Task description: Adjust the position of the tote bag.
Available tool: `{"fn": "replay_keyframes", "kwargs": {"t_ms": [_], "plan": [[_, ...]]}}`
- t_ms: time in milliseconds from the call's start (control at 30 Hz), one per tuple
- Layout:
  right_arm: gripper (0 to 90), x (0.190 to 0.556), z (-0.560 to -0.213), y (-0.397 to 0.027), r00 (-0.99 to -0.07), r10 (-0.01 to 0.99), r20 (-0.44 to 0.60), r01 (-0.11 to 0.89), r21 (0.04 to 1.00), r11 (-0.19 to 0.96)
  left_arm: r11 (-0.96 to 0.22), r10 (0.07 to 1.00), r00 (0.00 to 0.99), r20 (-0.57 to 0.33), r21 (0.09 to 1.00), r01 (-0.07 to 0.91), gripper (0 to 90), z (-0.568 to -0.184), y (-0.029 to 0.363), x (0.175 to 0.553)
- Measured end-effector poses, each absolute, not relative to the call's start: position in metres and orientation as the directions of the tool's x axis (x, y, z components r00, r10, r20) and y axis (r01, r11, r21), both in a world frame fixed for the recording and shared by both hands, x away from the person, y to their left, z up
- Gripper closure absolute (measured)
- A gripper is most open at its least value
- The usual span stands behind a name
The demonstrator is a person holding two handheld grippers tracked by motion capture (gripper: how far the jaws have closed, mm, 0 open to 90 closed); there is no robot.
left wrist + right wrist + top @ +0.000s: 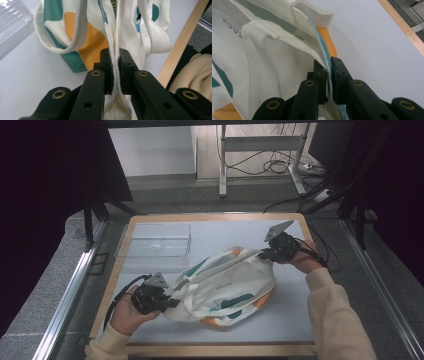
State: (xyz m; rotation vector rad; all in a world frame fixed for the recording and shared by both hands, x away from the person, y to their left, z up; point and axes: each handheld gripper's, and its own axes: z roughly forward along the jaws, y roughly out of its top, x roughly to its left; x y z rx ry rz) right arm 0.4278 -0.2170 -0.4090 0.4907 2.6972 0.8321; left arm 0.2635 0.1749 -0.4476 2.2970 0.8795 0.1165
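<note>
the tote bag point(225, 287) lies on the tabletop point(295, 315), in front of the clear plastic tray point(155, 240). the left gripper point(167, 302) is clamped on the bag's rim at its near left end, and the right gripper point(265, 252) is clamped on the rim at the far right end; in both gripper views the cloth edge is pinched flat between the jaws. the step looks like stretching or lifting the bag by its mouth. to do it well, keep both grips firm, pull the hands apart evenly so the rim goes taut without slipping, and watch that the loose handle point(155, 35) does not catch
</note>
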Motion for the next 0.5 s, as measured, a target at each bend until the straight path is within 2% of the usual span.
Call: {"fn": "replay_keyframes", "kwargs": {"t_ms": [500], "plan": [[82.7,0.395,-0.4,-0.24,-0.882,0.446,-0.151,0.26,0.634,0.728,-0.56,0.633,0.769,-0.091,0.632,0.536,84.2,-0.439,0.18,0.284]]}}
